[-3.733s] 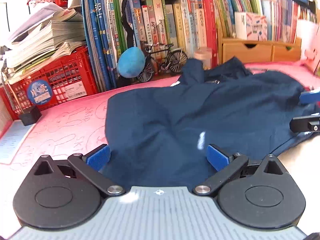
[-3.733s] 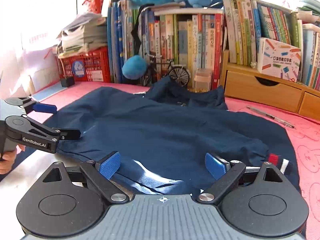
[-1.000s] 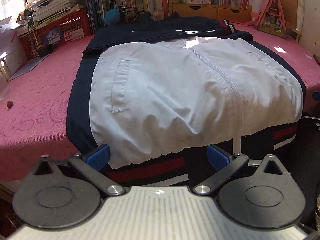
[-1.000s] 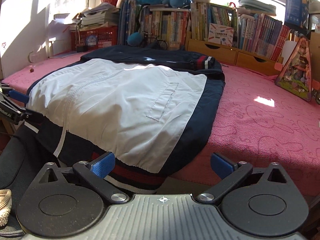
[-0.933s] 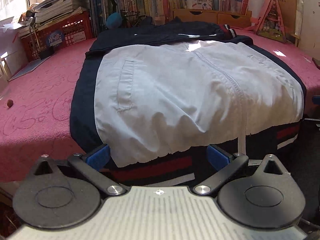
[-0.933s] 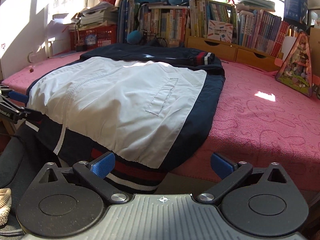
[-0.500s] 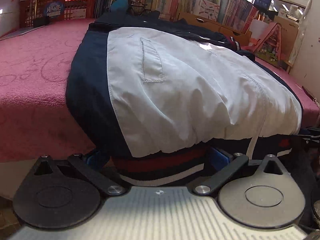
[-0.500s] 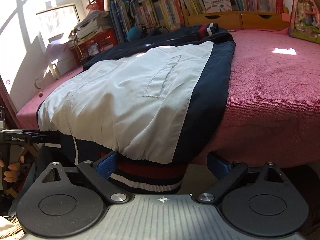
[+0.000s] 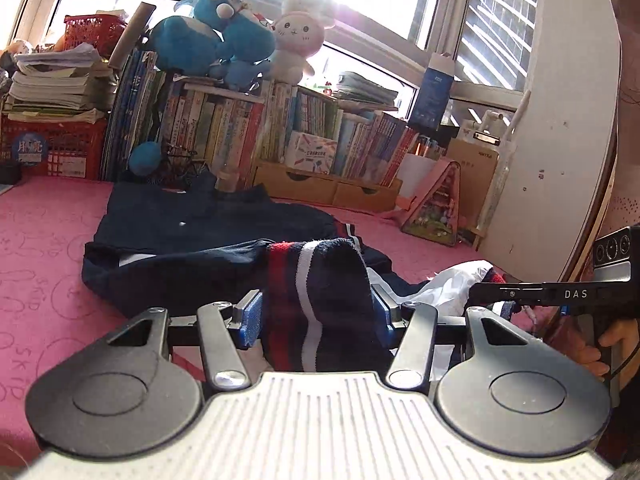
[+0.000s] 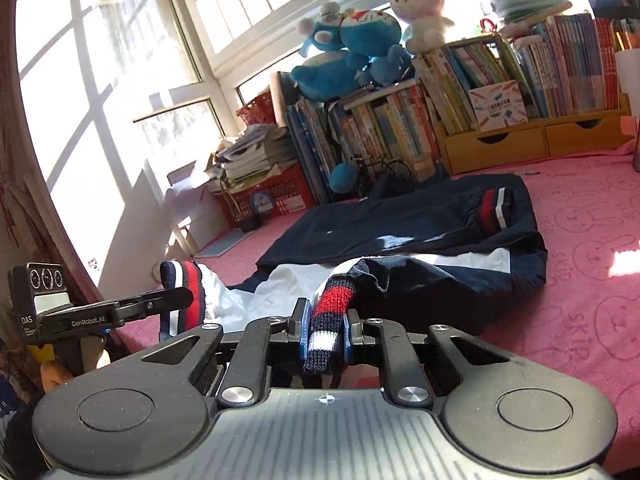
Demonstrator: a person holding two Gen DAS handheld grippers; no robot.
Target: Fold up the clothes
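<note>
Fingers of both the left gripper (image 9: 316, 316) and right gripper (image 10: 325, 330) are closing, clamped on the jacket's (image 10: 420, 216) striped hem (image 9: 316, 300), lifted over the pink mat (image 10: 580, 280). Bookshelves (image 9: 280, 136) line the far edge; mat lies bare on both sides.

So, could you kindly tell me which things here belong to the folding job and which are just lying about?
In the job:
- jacket
- its striped hem
- left gripper, closing on the hem
- right gripper, closing on the hem

Lying about:
- plush toys
- books
- red crate
- toy bicycle
</note>
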